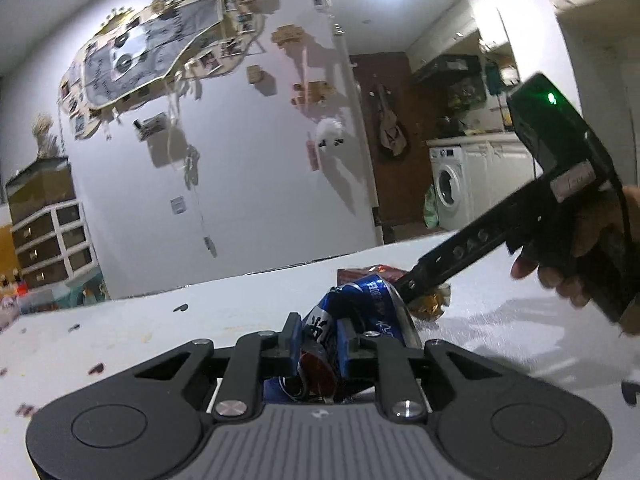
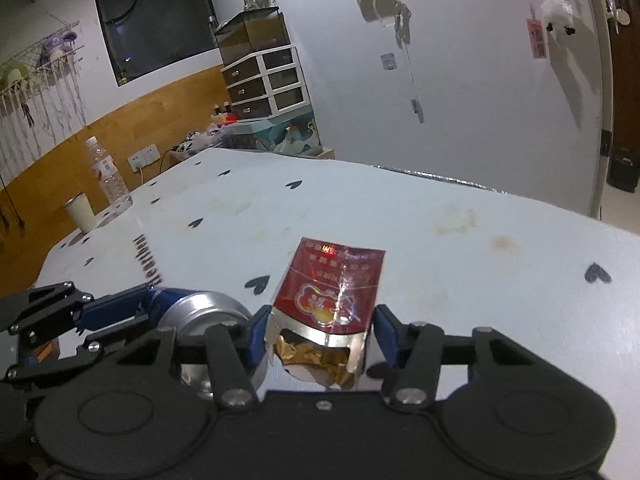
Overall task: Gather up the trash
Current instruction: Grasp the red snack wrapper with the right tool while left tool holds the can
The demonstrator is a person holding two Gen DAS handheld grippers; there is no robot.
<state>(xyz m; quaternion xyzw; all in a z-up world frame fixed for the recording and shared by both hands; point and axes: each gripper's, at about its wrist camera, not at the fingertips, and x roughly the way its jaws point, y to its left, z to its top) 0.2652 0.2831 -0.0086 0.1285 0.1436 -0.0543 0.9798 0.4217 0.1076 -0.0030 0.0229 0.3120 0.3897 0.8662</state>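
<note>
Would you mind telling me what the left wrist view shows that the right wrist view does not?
Only the left wrist view shows the washing machine and the hand holding the right gripper.

Only the right wrist view shows the water bottle, the white cup, and the right gripper's fingers either side of the red packet, not yet closed.

Both show the crushed blue can in the left gripper, and the white table.

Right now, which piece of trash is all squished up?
The blue can, crumpled and pinched in the left tongs. The red packet between the open right tongs is only torn open.
</note>
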